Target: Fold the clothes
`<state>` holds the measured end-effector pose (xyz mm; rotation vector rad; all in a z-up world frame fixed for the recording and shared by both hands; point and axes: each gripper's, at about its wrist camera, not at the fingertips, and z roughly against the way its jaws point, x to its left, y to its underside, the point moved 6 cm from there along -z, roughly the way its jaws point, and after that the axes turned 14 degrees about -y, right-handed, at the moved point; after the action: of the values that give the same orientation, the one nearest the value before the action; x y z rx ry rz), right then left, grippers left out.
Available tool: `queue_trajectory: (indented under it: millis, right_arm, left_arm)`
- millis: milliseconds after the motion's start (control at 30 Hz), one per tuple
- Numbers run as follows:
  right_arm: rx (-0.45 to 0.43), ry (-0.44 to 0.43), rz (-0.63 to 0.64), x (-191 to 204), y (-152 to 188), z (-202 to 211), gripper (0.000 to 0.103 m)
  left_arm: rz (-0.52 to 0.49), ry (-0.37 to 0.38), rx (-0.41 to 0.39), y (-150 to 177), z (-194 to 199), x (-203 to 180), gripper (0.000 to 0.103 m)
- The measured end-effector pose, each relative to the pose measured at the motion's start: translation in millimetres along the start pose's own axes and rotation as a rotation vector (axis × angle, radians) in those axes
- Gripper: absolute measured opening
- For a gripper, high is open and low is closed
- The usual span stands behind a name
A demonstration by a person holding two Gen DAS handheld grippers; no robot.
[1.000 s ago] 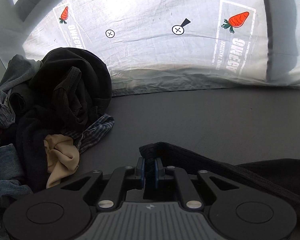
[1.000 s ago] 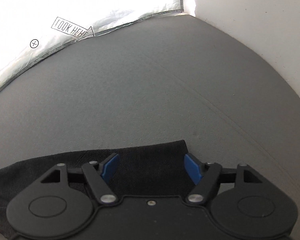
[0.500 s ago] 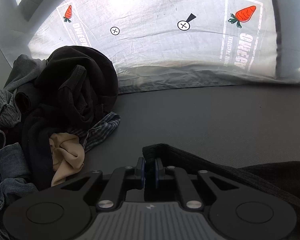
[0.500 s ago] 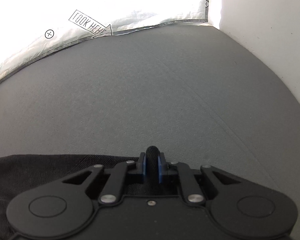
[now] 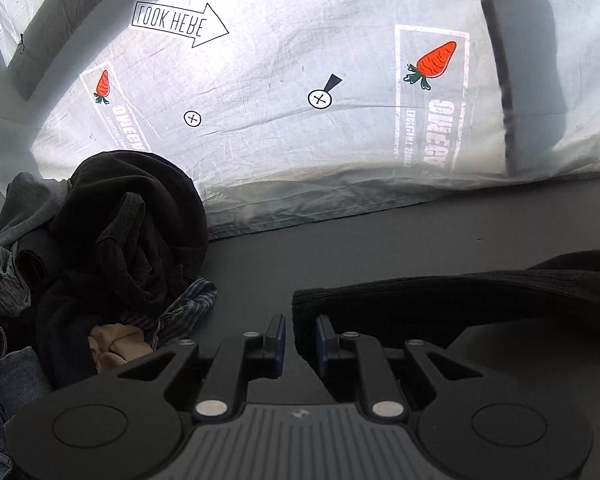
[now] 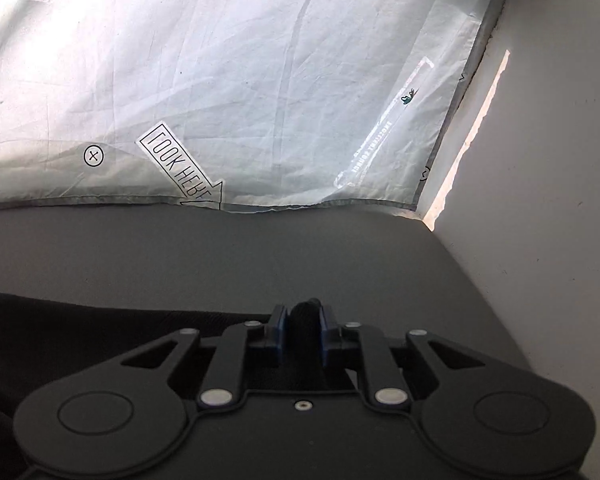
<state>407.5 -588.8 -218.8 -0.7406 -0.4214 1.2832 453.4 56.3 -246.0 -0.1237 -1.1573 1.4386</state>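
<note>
While the left wrist view shows the left gripper [image 5: 299, 338] with its jaws a little apart, the edge of the black garment [image 5: 440, 308] lies between them, not pinched, on the grey surface [image 5: 340, 248]; a pile of clothes [image 5: 112, 248] lies to the left. From the right wrist view, the right gripper [image 6: 303, 330] is closed on a bunched fold of this garment [image 6: 100, 332]. It looks like a soft, limp, ribbed knit, so I think corners and edges are the best places to hold.

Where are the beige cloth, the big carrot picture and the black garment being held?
beige cloth [image 5: 114, 346], left wrist view, its bunched middle.
carrot picture [image 5: 436, 60], left wrist view, orange body.
black garment [image 6: 303, 318], right wrist view, pinched fold.
</note>
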Motion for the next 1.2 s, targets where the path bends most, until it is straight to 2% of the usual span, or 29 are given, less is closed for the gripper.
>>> queue_trajectory:
  millis: [67,100,233,300,433,533,633,733,833,867,900,933,967,1067,1200]
  right_arm:
    - [0.013,0.005,0.014,8,9,1,0.049]
    - [0.023,-0.011,0.001,13,16,3,0.053]
    - [0.066,-0.085,-0.059,35,42,11,0.054]
    - [0.087,-0.131,-0.071,53,55,14,0.054]
    - [0.104,-0.225,0.04,115,73,17,0.054]
    - [0.103,-0.285,0.088,155,76,17,0.054]
    - [0.105,-0.338,0.08,184,72,10,0.054]
    - [0.102,-0.357,0.075,201,65,5,0.054]
    - [0.092,-0.356,0.056,205,58,1,0.055]
    - [0.092,-0.357,0.047,205,56,-1,0.055]
    - [0.094,-0.353,0.04,204,56,-2,0.055]
    - [0.096,-0.349,0.034,204,55,-3,0.055]
    - [0.097,-0.342,0.029,202,55,-5,0.055]
    - [0.097,-0.321,0.003,195,55,-5,0.055]
    - [0.096,-0.299,-0.022,190,57,-1,0.055]
  left_arm:
    - [-0.038,0.0,0.055,21,-1,-1,0.02]
    - [-0.029,0.008,0.079,29,1,1,0.02]
    - [0.077,0.079,0.158,45,4,13,0.027]
    - [0.161,0.111,0.19,42,0,17,0.03]
    - [0.414,0.189,0.278,22,-21,22,0.034]
    - [0.545,0.253,0.349,3,-36,12,0.037]
    - [0.604,0.211,0.419,-6,-52,2,0.039]
    - [0.697,0.126,0.501,-1,-72,4,0.04]
    - [0.79,0.129,0.578,6,-89,5,0.039]
    - [0.805,0.126,0.581,5,-92,5,0.038]
    - [0.806,0.123,0.574,2,-94,5,0.031]
    - [0.809,0.128,0.566,-1,-95,5,0.009]
    - [0.815,0.153,0.548,-7,-95,6,0.004]
    - [0.84,0.233,0.443,-32,-81,15,0.003]
    - [0.867,0.342,0.262,-58,-35,45,0.003]
